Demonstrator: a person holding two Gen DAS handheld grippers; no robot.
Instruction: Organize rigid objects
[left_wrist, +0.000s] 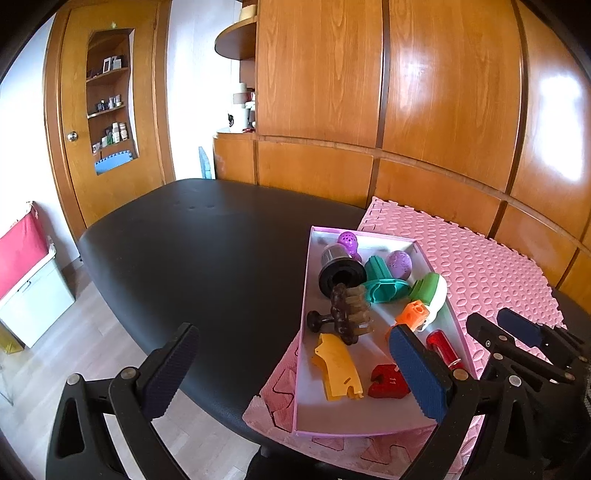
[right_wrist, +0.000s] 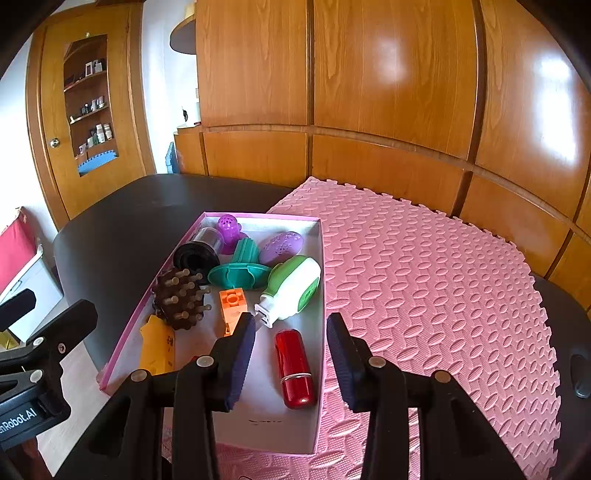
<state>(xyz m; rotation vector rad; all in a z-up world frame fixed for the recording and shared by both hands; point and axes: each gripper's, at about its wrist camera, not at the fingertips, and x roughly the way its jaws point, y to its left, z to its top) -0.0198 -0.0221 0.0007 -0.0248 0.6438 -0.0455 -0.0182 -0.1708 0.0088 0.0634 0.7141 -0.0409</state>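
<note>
The left hand-held gripper (left_wrist: 291, 369) sits nearest its camera with its jaws spread wide and nothing between the pads; its right pad overlaps the near right part of the box, its left pad hangs over the counter's near edge. The right hand-held gripper (right_wrist: 291, 354) stands narrower, jaws apart and empty, straddling the right wall of the box at its near end.

The black counter (left_wrist: 207, 258) carries a pink foam mat (right_wrist: 424, 280) that covers its right side, up to the far edge by the wooden wall. On the mat's left edge lies a shallow white box (right_wrist: 320, 258) with a pink rim, partly overhanging onto the bare counter.

Inside the box, the far end holds a black cylinder with a clear top (right_wrist: 195, 254), a teal flanged piece (right_wrist: 240, 269) beside it, a lilac egg (right_wrist: 282, 245) toward the far right corner and a purple perforated ball (right_wrist: 228, 227) at the far wall. In the middle lie a green and white device (right_wrist: 295, 288) against the right wall and a brown pegged brush (right_wrist: 181, 299) against the left wall, with an orange block (right_wrist: 232, 302) between them. Nearer lie a red capsule (right_wrist: 293, 369), a yellow curved piece (left_wrist: 338, 365) and a small red clip (left_wrist: 388, 380).
</note>
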